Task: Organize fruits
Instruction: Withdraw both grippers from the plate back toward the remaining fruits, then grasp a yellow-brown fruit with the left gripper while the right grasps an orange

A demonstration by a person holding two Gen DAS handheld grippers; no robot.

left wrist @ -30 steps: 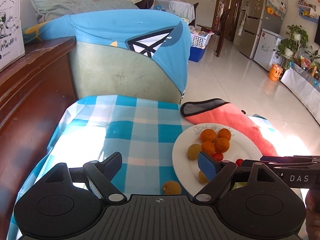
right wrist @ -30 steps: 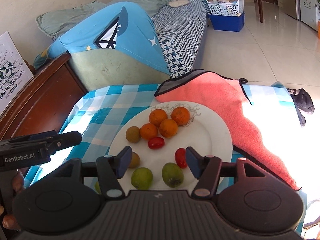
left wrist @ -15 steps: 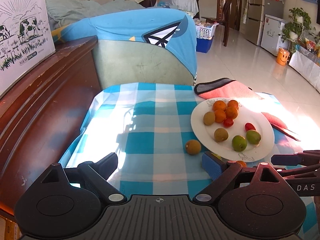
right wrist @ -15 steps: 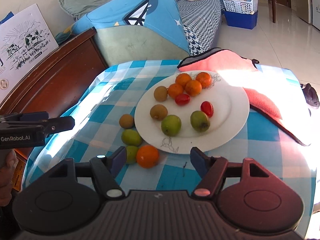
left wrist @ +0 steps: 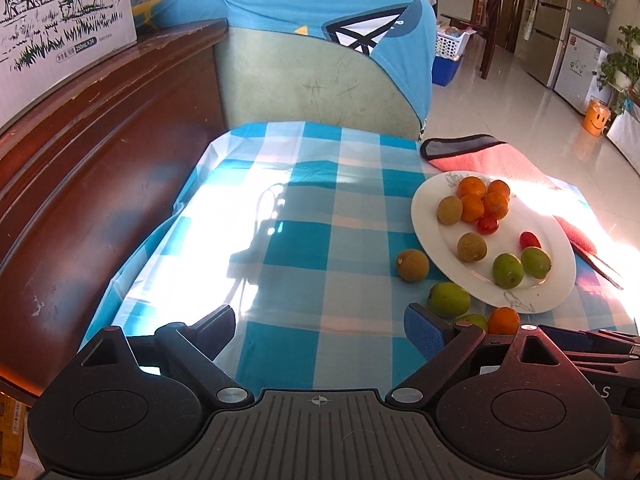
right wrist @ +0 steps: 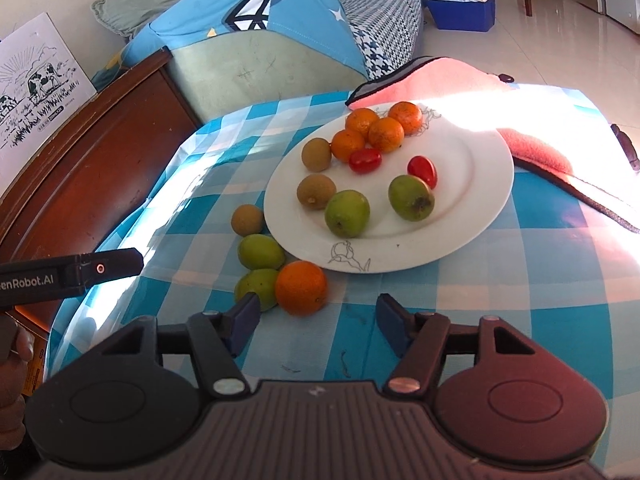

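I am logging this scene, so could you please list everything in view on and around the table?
Plate: one, white, on the checked tablecloth.
Oranges: four on the plate, one off it.
Tomatoes: two, red, on the plate.
Green fruits: two on the plate, two beside it.
Brown fruits: two on the plate, one beside it.
Towel: one, pink, behind the plate.
Sofa: one, blue cover.
Left gripper: open, empty.
Right gripper: closing, empty.

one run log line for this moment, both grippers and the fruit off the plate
left gripper: open, empty | right gripper: closing, empty, near orange | off plate: orange, two green fruits, brown fruit
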